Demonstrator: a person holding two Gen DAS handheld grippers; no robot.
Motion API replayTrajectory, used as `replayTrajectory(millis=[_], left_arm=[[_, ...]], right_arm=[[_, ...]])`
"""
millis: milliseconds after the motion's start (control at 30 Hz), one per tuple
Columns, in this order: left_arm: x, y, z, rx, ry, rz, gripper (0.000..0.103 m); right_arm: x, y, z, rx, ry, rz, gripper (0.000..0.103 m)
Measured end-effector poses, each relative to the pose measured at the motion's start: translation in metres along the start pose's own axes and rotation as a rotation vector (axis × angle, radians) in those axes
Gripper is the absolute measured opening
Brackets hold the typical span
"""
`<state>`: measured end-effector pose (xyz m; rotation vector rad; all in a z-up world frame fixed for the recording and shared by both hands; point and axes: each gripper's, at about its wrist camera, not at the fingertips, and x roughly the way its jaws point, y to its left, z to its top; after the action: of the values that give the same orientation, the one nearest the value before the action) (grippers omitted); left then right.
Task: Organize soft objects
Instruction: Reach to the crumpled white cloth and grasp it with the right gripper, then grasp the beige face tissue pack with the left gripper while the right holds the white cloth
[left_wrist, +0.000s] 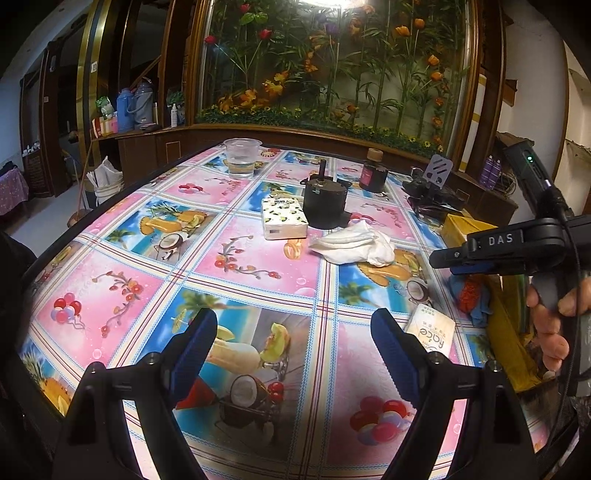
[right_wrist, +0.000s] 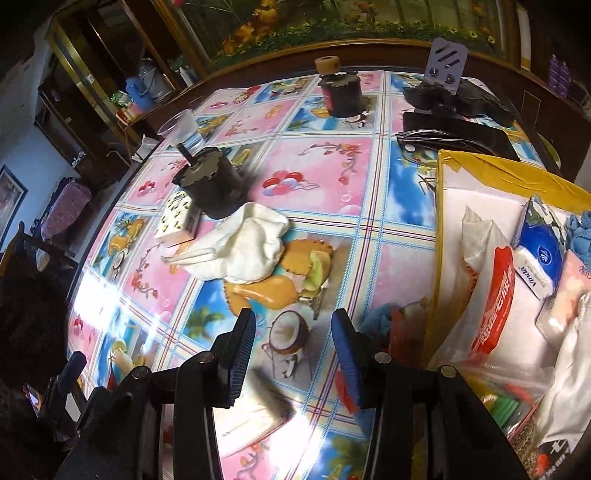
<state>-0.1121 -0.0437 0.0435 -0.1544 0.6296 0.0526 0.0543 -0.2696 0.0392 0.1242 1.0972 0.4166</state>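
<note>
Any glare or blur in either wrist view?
Left wrist: sharp, evenly lit, only fisheye bending of the table edge. Right wrist: strong white glare on the tablecloth lower left, and a blurred tissue pack under the fingers.

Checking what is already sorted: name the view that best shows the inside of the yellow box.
Right wrist view: the yellow box is open toward the camera, with tissue packs and bags visible inside. The left wrist view shows only its edge behind the right gripper.

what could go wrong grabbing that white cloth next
The white cloth lies against the black canister, so pulling it might tip or drag the canister. The tissue pack beside it could get pinched along with it. The cup of water stands near the table edge, and a wide swing might spill it.
</note>
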Motion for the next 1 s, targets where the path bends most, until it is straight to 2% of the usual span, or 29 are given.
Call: replayTrajectory(millis=[100,200,267,400,500,633,667,700,733,767,867,1000], left_arm=[[0.000,0.000,-0.001,0.001,0.006,-0.017,0.085],[0.001,-0.005,0.001,0.014,0.010,-0.034,0.085],[0.002,-0.012,0.001,0.035,0.010,-0.033,0.085],[0.000,-0.020,-0.001,0.082,-0.001,-0.013,0.085],[-0.001,-0.022,-0.001,0.095,-0.001,-0.008,0.085],[0.002,-0.021,0.000,0.088,0.009,-0.017,0.085],[0.002,-0.020,0.000,0.086,0.012,-0.019,0.085],[0.002,-0.019,0.000,0.083,0.016,-0.023,0.085],[0.002,-0.020,0.001,0.081,0.017,-0.025,0.085],[0.002,-0.019,0.001,0.079,0.019,-0.027,0.085],[0.005,-0.020,0.002,0.082,0.030,-0.031,0.085],[0.004,-0.031,0.001,0.117,0.027,-0.039,0.087]], right_arm=[[0.003,-0.003,0.002,0.005,0.005,-0.023,0.046],[0.006,-0.004,0.010,0.025,0.014,0.008,0.046],[0.008,0.004,0.020,0.023,0.011,0.058,0.047],[0.022,0.036,0.038,-0.052,0.007,0.077,0.069],[0.039,0.055,0.049,-0.112,-0.014,0.015,0.078],[0.075,0.067,0.058,-0.164,0.046,-0.048,0.078],[0.082,0.066,0.056,-0.164,0.054,-0.052,0.072],[0.087,0.065,0.054,-0.165,0.066,-0.055,0.057],[0.085,0.069,0.051,-0.205,0.046,-0.087,0.048],[0.083,0.070,0.048,-0.233,0.054,-0.086,0.021],[0.057,0.061,0.039,-0.185,-0.001,0.001,0.018],[-0.016,0.034,0.023,-0.108,-0.207,0.118,0.018]])
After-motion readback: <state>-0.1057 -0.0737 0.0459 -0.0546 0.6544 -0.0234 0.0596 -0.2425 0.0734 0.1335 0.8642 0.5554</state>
